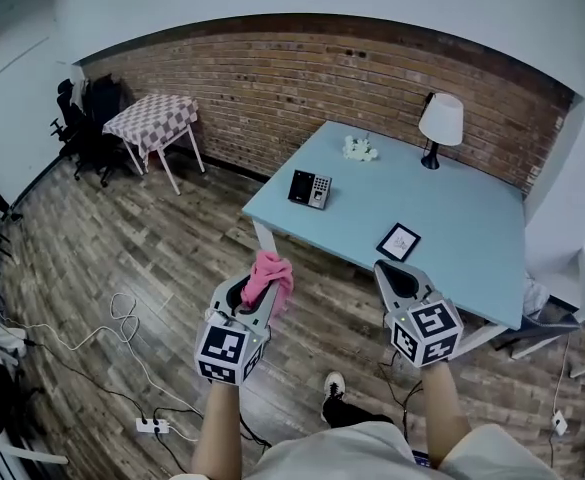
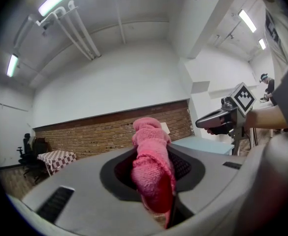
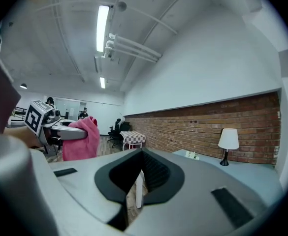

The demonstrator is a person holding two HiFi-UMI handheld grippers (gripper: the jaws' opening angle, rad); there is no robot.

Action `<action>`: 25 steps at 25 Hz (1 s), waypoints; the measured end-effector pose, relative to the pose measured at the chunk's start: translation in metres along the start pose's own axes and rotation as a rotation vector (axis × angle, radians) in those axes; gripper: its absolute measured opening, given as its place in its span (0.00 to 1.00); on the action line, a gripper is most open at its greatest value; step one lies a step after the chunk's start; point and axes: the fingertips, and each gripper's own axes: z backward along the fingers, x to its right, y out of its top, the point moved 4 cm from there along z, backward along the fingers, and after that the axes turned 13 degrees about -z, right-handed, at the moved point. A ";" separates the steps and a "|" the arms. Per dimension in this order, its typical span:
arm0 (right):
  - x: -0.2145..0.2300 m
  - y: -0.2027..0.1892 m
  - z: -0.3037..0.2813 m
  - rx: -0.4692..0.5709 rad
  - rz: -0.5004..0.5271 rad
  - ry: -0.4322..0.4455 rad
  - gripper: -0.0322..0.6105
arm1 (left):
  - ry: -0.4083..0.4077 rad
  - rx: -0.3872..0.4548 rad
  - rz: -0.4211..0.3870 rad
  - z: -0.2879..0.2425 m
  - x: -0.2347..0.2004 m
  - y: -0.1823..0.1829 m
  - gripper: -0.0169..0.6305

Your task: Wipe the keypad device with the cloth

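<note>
The left claw [image 1: 255,298] was clamped on the bunched pink cloth [image 1: 270,274], which stuck up out of its jaws. The right claw [image 1: 402,278] had its jaws pinched together on nothing. Both were held over the wooden floor, short of the pale blue table [image 1: 472,228]. The keypad device [image 1: 310,189] sat near the table's left corner, well apart from both claws. It lay ahead and a little right of the left claw, ahead and left of the right one. Its long side ran roughly crosswise to the person, screen left, keys right. I judged the cloth-carrying left claw nearer. I counted one cloth, one keypad device, two claws, one lamp [image 1: 439,126] and one small frame [image 1: 399,241].
</note>
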 end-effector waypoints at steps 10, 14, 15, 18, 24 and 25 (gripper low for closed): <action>0.082 0.033 -0.109 -0.033 0.019 0.003 0.07 | -0.007 -0.021 0.025 -0.124 -0.047 -0.008 0.24; 0.107 0.031 -0.136 -0.070 0.017 0.013 0.07 | -0.006 -0.030 0.026 -0.155 -0.054 -0.009 0.24; 0.112 0.030 -0.141 -0.076 0.011 0.016 0.07 | -0.006 -0.032 0.026 -0.161 -0.055 -0.009 0.24; 0.124 0.029 -0.154 -0.090 -0.010 0.032 0.07 | -0.005 -0.042 0.031 -0.174 -0.057 -0.011 0.24; 0.143 0.024 -0.177 -0.119 -0.026 0.053 0.07 | 0.001 -0.071 0.052 -0.198 -0.066 -0.021 0.24; 0.147 0.023 -0.180 -0.121 -0.034 0.052 0.07 | 0.000 -0.074 0.053 -0.202 -0.067 -0.022 0.24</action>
